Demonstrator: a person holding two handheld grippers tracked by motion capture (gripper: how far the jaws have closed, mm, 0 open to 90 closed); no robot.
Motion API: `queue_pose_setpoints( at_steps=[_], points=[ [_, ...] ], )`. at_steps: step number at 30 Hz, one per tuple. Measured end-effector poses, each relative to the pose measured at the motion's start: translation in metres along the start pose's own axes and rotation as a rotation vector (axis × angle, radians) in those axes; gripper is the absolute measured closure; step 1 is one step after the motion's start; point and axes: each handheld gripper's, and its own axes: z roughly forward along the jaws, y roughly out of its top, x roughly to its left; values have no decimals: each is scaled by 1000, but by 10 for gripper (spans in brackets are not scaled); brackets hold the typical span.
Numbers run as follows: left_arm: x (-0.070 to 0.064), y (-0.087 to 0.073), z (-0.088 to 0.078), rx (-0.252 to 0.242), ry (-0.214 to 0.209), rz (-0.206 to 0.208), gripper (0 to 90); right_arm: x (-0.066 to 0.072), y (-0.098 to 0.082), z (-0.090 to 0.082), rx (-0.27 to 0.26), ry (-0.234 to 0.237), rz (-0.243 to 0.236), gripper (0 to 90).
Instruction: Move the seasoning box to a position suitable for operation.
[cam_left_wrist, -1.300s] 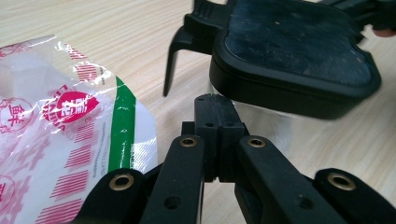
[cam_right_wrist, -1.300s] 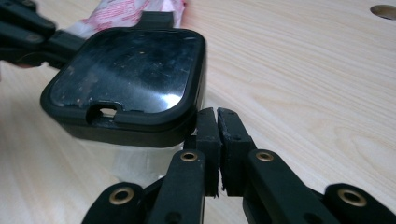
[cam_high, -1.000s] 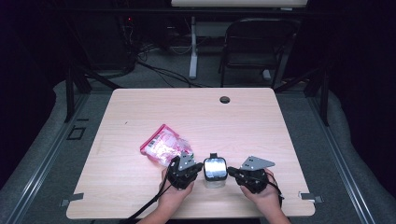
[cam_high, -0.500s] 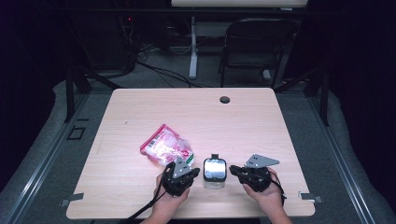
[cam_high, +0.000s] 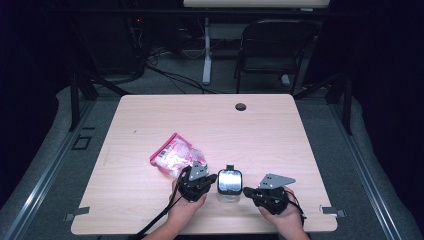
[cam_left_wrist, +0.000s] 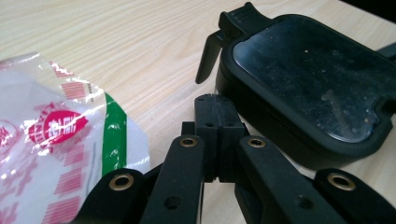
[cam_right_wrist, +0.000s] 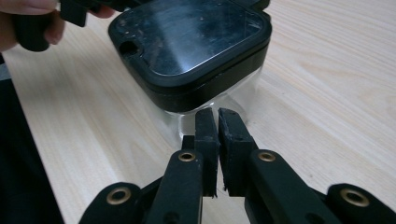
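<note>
Black-lidded container (cam_high: 229, 184) sits between the closed, empty left hand-held gripper (cam_high: 212, 178) and right hand-held gripper (cam_high: 247, 190)

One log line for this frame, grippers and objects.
left gripper: shut, empty | right gripper: shut, empty | container: lid on, between grippers | bag: on table, left of container

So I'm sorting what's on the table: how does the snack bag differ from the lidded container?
The bag is soft, crinkled clear plastic with pink and green print; the container is rigid, clear-walled, with a black lid. The bag lies flat; the container stands upright. The bag is left of the left gripper; the container sits between it and the right gripper. Both rest on the table, ungripped.
</note>
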Motion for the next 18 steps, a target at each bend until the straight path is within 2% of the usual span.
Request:
queue_pose_setpoints(
  at_steps=[3, 4, 6, 9, 10, 12, 13, 14, 15, 16, 18],
  points=[
    [0, 2, 1, -1, -14, 4, 900, 2, 1, 0, -9, 1, -3, 870],
    [1, 5, 3, 0, -28, 20, 900, 4, 2, 0, -18, 18, 1, 871],
    [3, 9, 6, 6, -34, 34, 900, 6, 2, 0, -18, 21, 1, 877],
    [7, 14, 4, -12, -54, 31, 900, 6, 1, 0, -22, 37, 4, 871],
    [7, 14, 4, -12, -54, 31, 900, 7, 0, 1, -29, 54, 9, 861],
    [5, 16, -4, -18, -13, 61, 900, 7, 0, 0, -28, 61, -12, 852],
    [5, 16, -4, -18, -13, 61, 900, 7, 0, -1, -27, 54, -28, 851],
    [3, 14, -14, -26, 25, 76, 900, 6, 1, -4, -37, 35, -30, 851],
    [3, 14, -14, -26, 25, 76, 900, 6, 1, -4, -37, 35, -30, 851],
    [3, 11, -25, -37, 29, 61, 900, -2, 1, -11, -54, 5, -14, 851],
    [2, 7, -32, -37, 15, 39, 900, -11, 2, -14, -71, -39, 9, 841]
  ],
)
